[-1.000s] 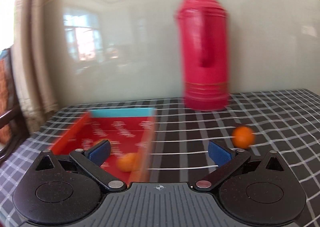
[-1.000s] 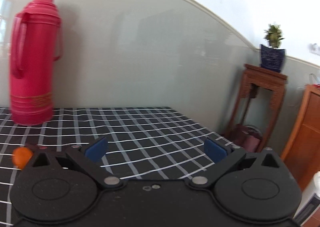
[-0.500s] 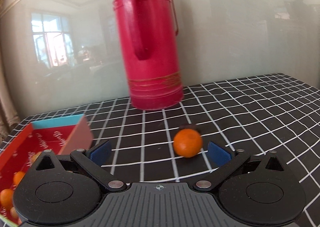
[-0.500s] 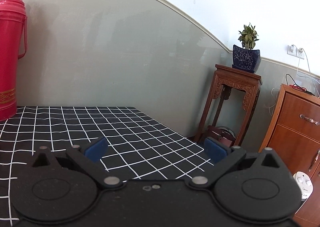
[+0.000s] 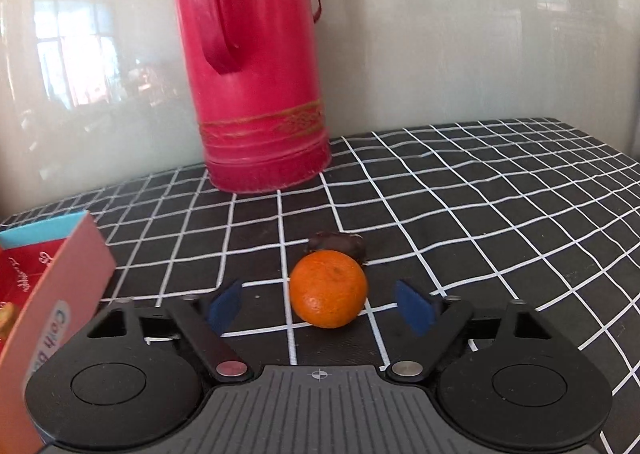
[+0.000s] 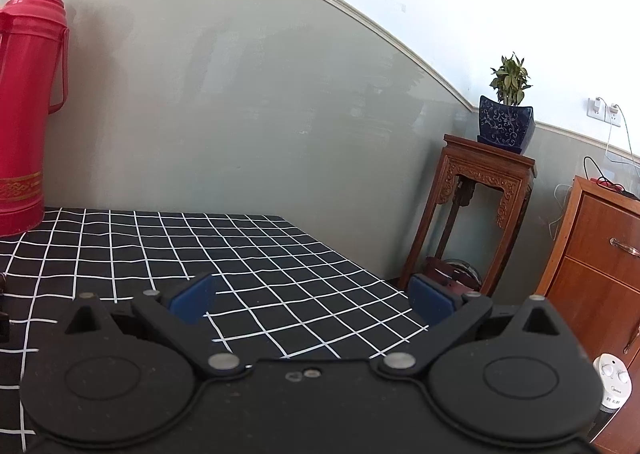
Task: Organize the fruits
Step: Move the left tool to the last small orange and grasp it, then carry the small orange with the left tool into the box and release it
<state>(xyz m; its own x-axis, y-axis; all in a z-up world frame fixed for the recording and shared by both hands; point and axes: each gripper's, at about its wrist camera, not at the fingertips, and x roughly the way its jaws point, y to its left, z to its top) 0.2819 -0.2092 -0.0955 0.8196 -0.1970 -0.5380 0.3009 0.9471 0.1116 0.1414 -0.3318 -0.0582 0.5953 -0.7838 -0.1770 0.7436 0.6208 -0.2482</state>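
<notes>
An orange (image 5: 328,294) lies on the black checked tablecloth (image 5: 480,194), with a small dark fruit (image 5: 338,244) just behind it. My left gripper (image 5: 320,308) is open, and the orange sits between its blue pads (image 5: 226,304) without touching them. A red box (image 5: 36,266) with fruit inside stands at the left edge. My right gripper (image 6: 312,300) is open and empty over the right part of the tablecloth (image 6: 260,254).
A tall red thermos (image 5: 256,66) stands at the back by the wall; it also shows in the right wrist view (image 6: 28,102). Right of the table stand a wooden plant stand (image 6: 484,214) and a wooden cabinet (image 6: 600,266).
My left gripper has swung right from the red box and closed in on the orange, which now lies between its pads. My right gripper has turned right, away from the thermos.
</notes>
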